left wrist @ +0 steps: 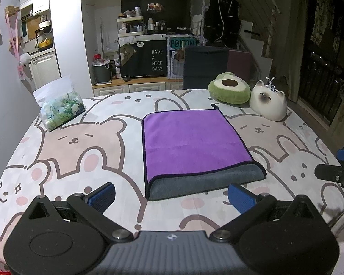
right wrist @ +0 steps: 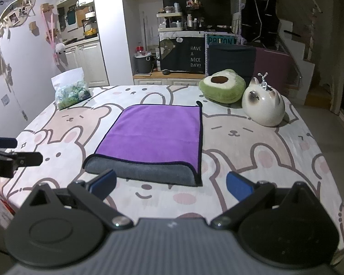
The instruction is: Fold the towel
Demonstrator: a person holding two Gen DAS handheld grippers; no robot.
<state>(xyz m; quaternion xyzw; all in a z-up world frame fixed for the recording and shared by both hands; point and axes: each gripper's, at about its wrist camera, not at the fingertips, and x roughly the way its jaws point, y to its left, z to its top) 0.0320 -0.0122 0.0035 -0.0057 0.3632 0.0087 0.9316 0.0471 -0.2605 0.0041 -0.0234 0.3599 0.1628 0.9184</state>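
Observation:
A purple towel [left wrist: 192,141] with a grey underside lies folded flat on the table, its grey fold edge [left wrist: 206,181] facing me; it also shows in the right wrist view [right wrist: 153,135]. My left gripper [left wrist: 172,194] is open and empty, hovering just short of the towel's near edge. My right gripper [right wrist: 170,183] is open and empty, also just short of the near edge. Each gripper shows at the edge of the other's view: the right one [left wrist: 339,171] and the left one [right wrist: 13,155].
The table has a cartoon bear and rabbit cloth [left wrist: 80,142]. A clear bag of green and white bits [left wrist: 62,110] sits at the far left. An avocado cushion [left wrist: 229,88] and a ceramic cat [left wrist: 268,102] sit at the far right. A dark chair back [left wrist: 204,67] stands behind the table.

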